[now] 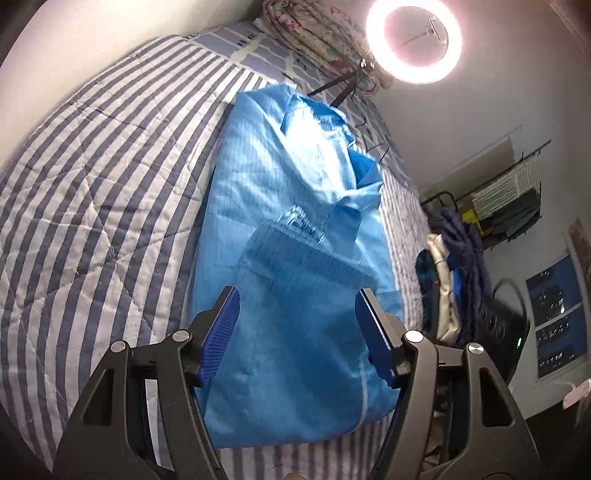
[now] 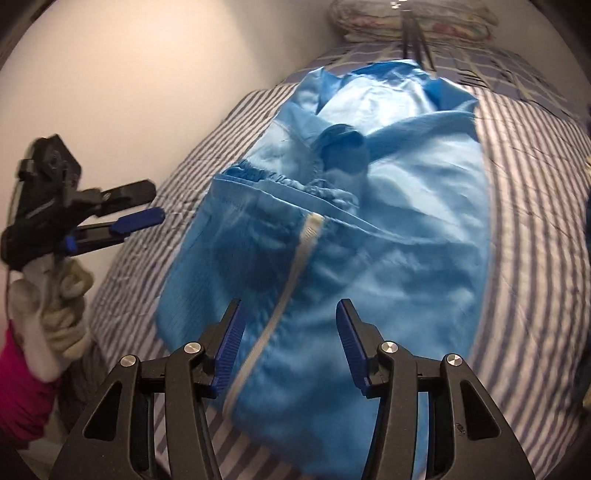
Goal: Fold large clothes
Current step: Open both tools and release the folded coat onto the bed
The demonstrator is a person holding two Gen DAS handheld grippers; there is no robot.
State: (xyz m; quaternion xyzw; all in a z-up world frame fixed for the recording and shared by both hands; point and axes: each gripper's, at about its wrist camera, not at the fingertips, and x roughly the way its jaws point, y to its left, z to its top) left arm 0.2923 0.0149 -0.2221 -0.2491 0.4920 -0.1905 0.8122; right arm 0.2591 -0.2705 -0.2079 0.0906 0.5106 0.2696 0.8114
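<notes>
The bed (image 1: 74, 192) carries the blue garment (image 1: 288, 229), which lies partly folded on the striped cover, its long axis running away from both grippers toward the pillows (image 1: 317, 33). The garment sits straight ahead of and below the right gripper (image 2: 290, 347), which looks the nearer to it; the left gripper (image 2: 140, 210) hangs off the garment's left edge, over bare cover. Both jaws stand released, nothing between them. No container is in play; a zipper (image 2: 295, 269) runs up the near fold.

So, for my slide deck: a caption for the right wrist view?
Open right gripper above the blue garment on the striped bed, left gripper alongside.
</notes>
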